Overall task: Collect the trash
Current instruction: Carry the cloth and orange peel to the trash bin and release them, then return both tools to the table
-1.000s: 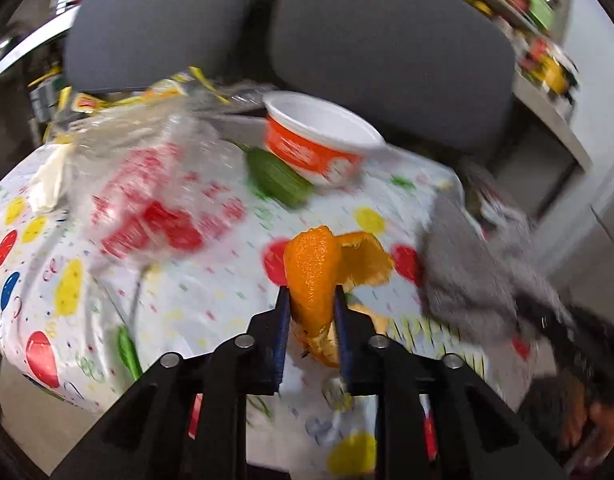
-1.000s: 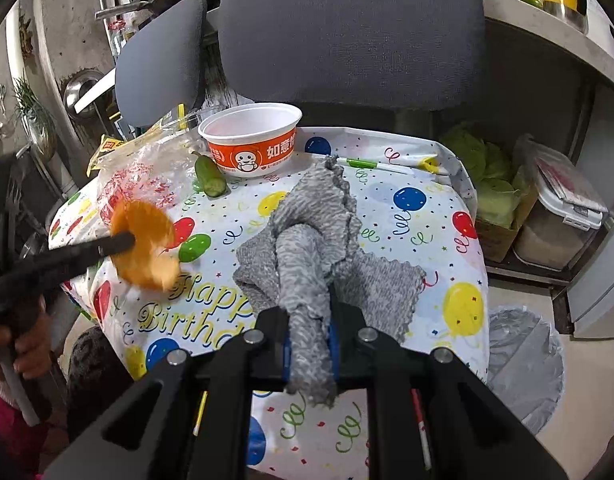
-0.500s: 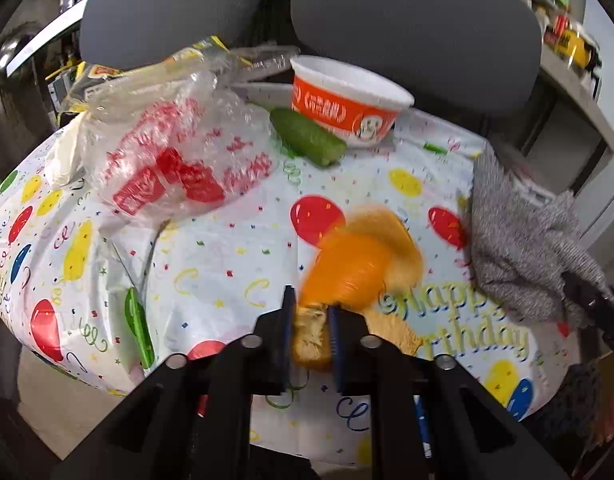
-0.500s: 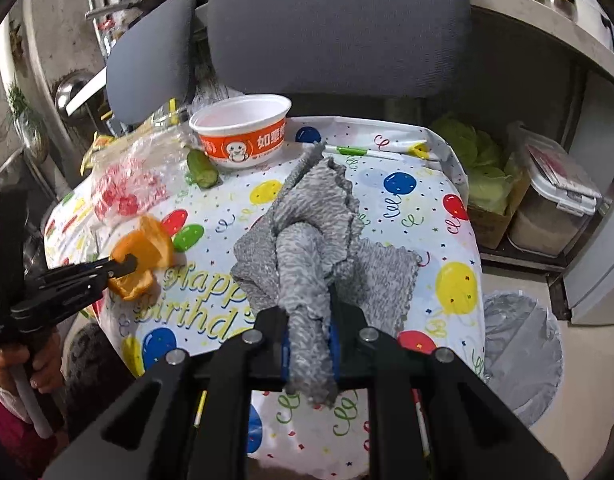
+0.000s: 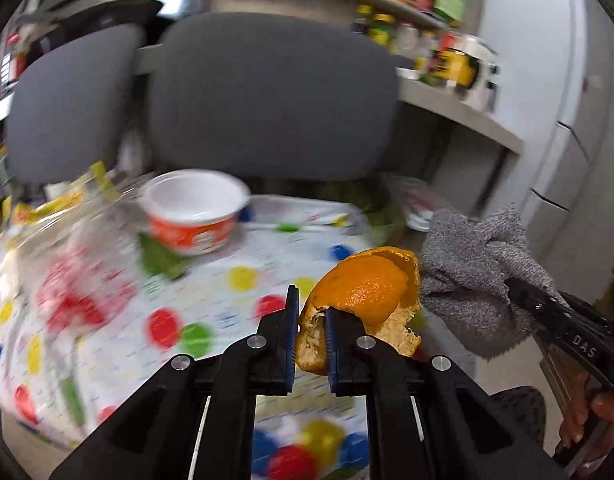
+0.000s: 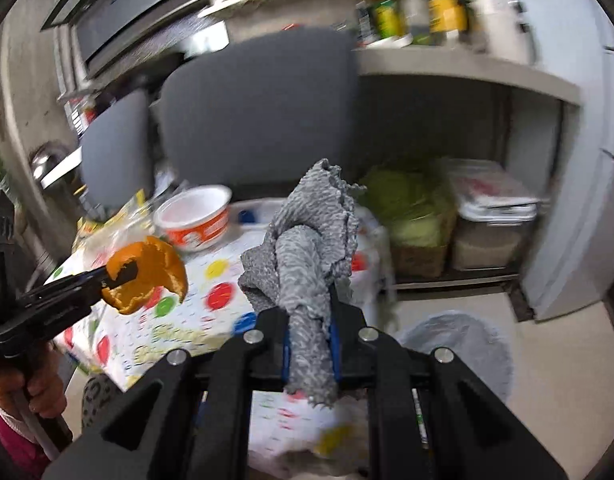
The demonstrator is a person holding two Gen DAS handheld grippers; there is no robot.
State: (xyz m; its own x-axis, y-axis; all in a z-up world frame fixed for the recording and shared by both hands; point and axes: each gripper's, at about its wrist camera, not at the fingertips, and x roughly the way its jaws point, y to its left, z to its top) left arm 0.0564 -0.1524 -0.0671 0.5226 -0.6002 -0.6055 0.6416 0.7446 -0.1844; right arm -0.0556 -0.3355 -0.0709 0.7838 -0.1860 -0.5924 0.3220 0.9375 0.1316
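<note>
Both grippers raised: left gripper (image 5: 310, 334) pinches orange peel (image 5: 365, 292).

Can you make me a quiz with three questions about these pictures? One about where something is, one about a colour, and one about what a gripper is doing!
1. Where is the white and orange bowl?
A. On the table with the balloon cloth
B. On the floor
C. On the top shelf

2. What colour is the cloth in the right gripper?
A. Pink
B. Grey
C. Blue

3. What is the left gripper doing?
A. Hanging open with nothing in it
B. Pushing the bowl
C. Pinching the orange peel

Answers:
1. A, the bowl stands on the spotted tablecloth in front of the grey chairs.
2. B, the bunched cloth between the fingers is grey knit.
3. C, the peel sits clamped between the fingers, lifted above the table.
</note>
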